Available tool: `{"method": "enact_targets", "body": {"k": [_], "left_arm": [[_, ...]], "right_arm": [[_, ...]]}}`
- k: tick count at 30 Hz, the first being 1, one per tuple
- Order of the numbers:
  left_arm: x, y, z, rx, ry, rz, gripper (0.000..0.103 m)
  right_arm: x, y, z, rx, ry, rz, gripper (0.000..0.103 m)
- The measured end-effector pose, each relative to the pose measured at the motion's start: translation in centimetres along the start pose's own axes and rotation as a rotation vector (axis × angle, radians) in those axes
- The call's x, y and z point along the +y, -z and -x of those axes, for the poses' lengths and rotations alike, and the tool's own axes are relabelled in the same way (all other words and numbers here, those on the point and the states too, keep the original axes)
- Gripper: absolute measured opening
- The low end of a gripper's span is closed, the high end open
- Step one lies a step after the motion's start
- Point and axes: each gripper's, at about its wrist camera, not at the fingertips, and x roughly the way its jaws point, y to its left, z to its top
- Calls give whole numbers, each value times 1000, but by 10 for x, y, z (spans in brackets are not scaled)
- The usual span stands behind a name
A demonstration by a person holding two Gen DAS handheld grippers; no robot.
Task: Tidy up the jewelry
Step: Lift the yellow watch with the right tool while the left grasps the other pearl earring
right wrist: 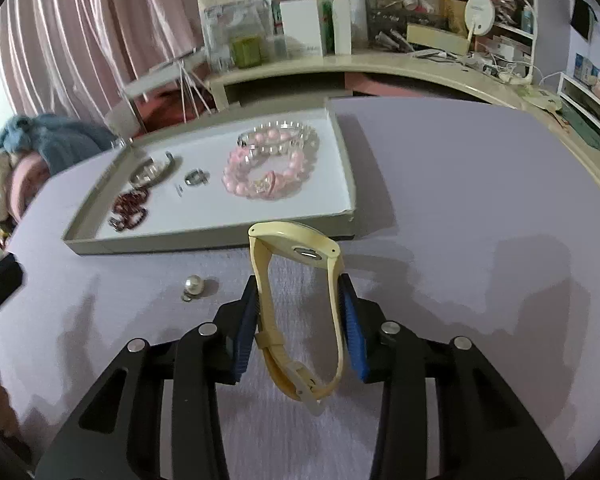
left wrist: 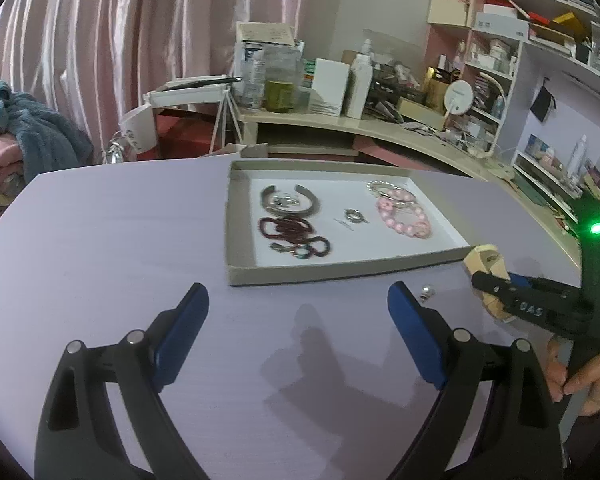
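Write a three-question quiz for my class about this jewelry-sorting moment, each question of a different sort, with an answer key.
1. True or false: the right gripper is shut on the cream watch.
2. Multiple choice: where does the pearl earring lie? A) in the tray B) on the table in front of the tray C) between the left gripper's fingers
3. Fill in: the pink bead bracelets lie at the tray's ____ end, seen from the right wrist camera.

Key: 1 true. 2 B. 3 right.
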Motion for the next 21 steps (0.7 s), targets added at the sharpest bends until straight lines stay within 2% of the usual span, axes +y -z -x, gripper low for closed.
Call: {"method": "enact_targets", "body": {"k": [9, 14, 16, 21], "left_arm": [[-56, 5, -28, 51, 50, -59, 91], [-87, 10, -51, 108, 46, -103, 78], [-98, 10, -63, 141, 47, -108, 70], [-118, 12, -87, 200, 31, -120, 59]], "right_arm": [[-17, -3, 46, -102, -66, -40, 40], [-27, -3, 62, -136, -86, -48, 40], [-32, -3, 64, -140, -93, -55, 40], [-46, 0, 63, -134, -97, -79, 40]]}}
